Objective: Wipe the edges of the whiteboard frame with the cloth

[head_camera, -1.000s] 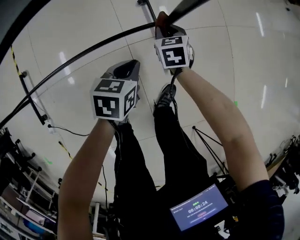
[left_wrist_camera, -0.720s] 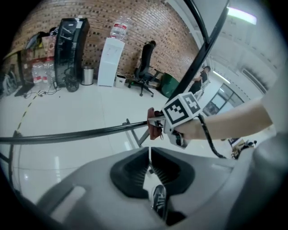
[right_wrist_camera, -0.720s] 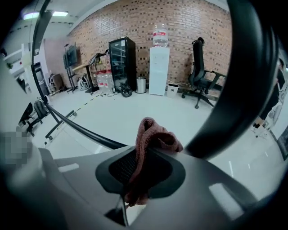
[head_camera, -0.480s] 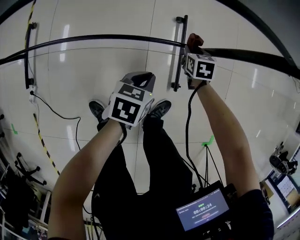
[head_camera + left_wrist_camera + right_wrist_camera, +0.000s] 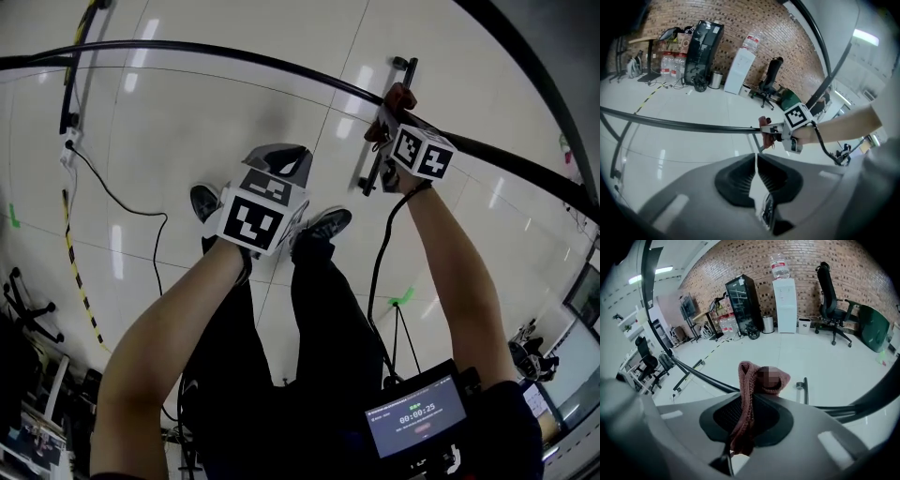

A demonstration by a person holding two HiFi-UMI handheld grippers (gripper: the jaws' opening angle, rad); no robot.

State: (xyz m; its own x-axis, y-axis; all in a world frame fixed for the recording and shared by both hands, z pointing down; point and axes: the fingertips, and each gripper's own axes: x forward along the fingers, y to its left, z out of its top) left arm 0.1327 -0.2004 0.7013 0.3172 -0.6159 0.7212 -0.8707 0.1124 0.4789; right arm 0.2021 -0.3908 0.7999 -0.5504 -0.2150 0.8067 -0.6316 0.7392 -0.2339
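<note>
So here's where you're at: your right gripper (image 5: 392, 117) is pinching the reddish knit cloth (image 5: 401, 95), with the jaws clamped on a bunched fold of it and a loop sticking out past the tips. That loop sits right on the black whiteboard frame (image 5: 234, 56). I can't quite tell if it's pressed on or just brushing it. Your left gripper (image 5: 279, 161) has its jaws pressed together with nothing between them. It hangs well off the frame on your side of it, above your shoes, so it's doing nothing for the job right now. Progress-wise I'd call this mid-wipe on one edge of the frame (the long curved-looking one that runs right across the head view). Honestly there's no dust line or streak visible, so you can't read off which stretch is done. A long run of that edge lies to the left of the cloth and a shorter run beyond it to the right. The other frame edges aren't clearly in view, so I'd guess there's plenty left to wipe.
</note>
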